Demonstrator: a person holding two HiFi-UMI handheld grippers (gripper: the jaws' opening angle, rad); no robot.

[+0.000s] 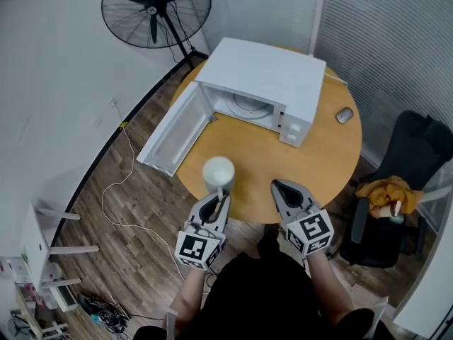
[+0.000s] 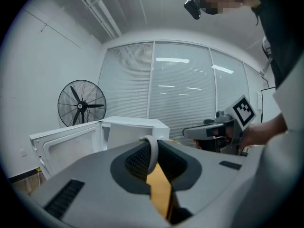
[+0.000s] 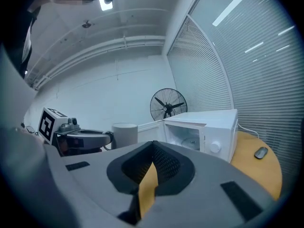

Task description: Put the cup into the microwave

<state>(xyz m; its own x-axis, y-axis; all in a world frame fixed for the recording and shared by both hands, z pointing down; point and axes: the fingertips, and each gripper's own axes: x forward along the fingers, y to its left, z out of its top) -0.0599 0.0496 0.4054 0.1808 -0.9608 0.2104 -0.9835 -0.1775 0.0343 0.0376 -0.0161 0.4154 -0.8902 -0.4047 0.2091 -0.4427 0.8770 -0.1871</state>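
Observation:
A white cup (image 1: 218,172) hangs above the near edge of the round wooden table (image 1: 333,154). My left gripper (image 1: 220,194) is shut on its handle (image 2: 153,152), a white loop pinched between the jaws; the cup's body is hidden in the left gripper view. In the right gripper view the cup (image 3: 124,133) shows upright beside the left gripper (image 3: 83,139). The white microwave (image 1: 263,83) stands at the table's far side with its door (image 1: 173,129) swung open to the left. My right gripper (image 1: 278,185) is shut and holds nothing, to the right of the cup.
A computer mouse (image 1: 344,115) lies on the table right of the microwave. A black standing fan (image 1: 156,9) is behind the table on the left. A dark chair with a yellow cloth (image 1: 389,190) is at the right. A cable (image 1: 113,190) trails over the wood floor.

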